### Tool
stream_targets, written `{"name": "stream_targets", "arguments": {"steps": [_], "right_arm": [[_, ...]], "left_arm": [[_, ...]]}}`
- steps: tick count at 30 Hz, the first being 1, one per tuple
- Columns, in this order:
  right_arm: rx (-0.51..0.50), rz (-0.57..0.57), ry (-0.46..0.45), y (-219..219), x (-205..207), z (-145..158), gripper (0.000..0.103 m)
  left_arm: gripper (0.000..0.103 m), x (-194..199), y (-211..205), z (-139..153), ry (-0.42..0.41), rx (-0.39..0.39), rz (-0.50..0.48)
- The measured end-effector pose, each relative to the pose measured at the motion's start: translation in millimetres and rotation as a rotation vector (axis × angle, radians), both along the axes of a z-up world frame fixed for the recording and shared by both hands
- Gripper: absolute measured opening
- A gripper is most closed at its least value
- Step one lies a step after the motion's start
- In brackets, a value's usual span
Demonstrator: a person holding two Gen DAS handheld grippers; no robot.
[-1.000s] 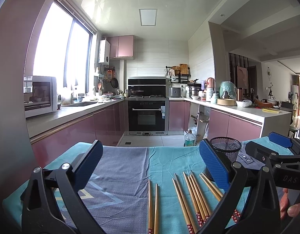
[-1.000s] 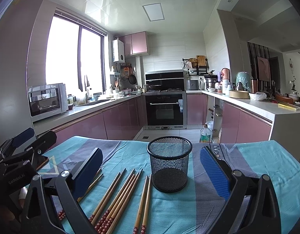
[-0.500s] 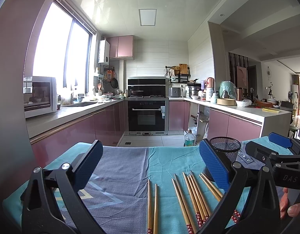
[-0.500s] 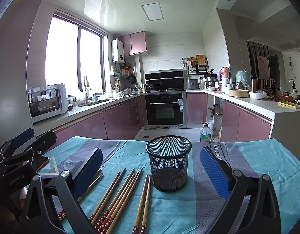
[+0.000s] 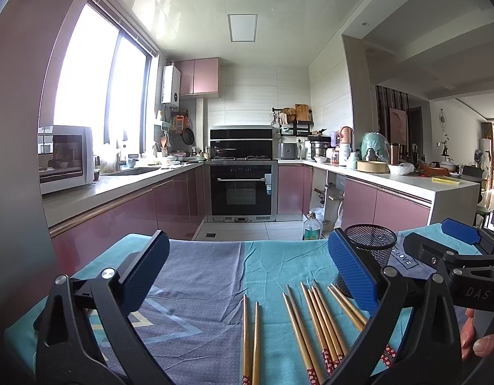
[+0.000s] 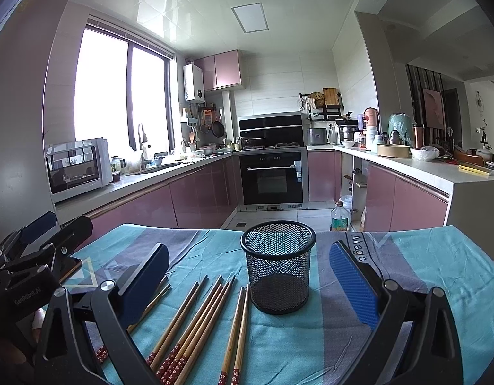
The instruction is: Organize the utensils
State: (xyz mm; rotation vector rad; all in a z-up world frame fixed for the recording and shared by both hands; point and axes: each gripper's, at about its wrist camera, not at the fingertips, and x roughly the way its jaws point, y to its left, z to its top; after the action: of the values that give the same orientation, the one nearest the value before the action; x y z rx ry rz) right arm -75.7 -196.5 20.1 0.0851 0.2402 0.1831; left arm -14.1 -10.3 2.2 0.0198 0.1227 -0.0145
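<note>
Room: kitchen with pink cabinets [image 5: 182, 202], black built-in oven [image 5: 243, 189] at the far wall, white microwave [image 5: 65, 157] on the left counter, bright window [image 5: 99, 96] on the left.
Surface: table under a teal and grey-blue cloth [image 5: 202, 276], some creases in it.
Chopsticks: wooden chopsticks [image 6: 195, 317] lie flat on the cloth, loosely fanned, red patterned ends toward the camera, tips pointing away. In the left wrist view a pair [image 5: 250, 337] lies a bit apart to the left of the main bunch [image 5: 317, 324].
Holder: black mesh cup [image 6: 279, 266] stands upright on the cloth, just right of the chopsticks, looks empty from the right wrist view. In the left wrist view it sits partly behind the gripper's right finger.
Left gripper: left gripper [image 5: 247, 272] jaws spread wide, nothing between them, hovering above the cloth with the chopsticks below and ahead.
Right gripper: right gripper [image 6: 250, 276] jaws also spread wide, holding nothing, mesh cup and several chopsticks lie in the gap between its fingers, not touched.
Other: plastic bottle [image 6: 339, 216] on the floor beyond the table; person's fingers [image 5: 478, 337] visible at the right edge on the other tool's handle.
</note>
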Motion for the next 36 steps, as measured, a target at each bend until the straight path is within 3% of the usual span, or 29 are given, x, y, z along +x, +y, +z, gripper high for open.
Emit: {"name": "stream_targets", "arguments": {"steps": [28, 36], "right_arm": [[-0.002, 0.003, 0.010, -0.6, 2.6, 2.4, 0.097], [-0.007, 0.021, 0.057, -2.3, 7.9, 2.2, 0.097]], "left_arm": [[0.097, -0.1, -1.3, 0.4, 0.010, 0.002, -0.007], [0.097, 3.2, 1.7, -0.2, 0.036, 0.017, -0.015]]}}
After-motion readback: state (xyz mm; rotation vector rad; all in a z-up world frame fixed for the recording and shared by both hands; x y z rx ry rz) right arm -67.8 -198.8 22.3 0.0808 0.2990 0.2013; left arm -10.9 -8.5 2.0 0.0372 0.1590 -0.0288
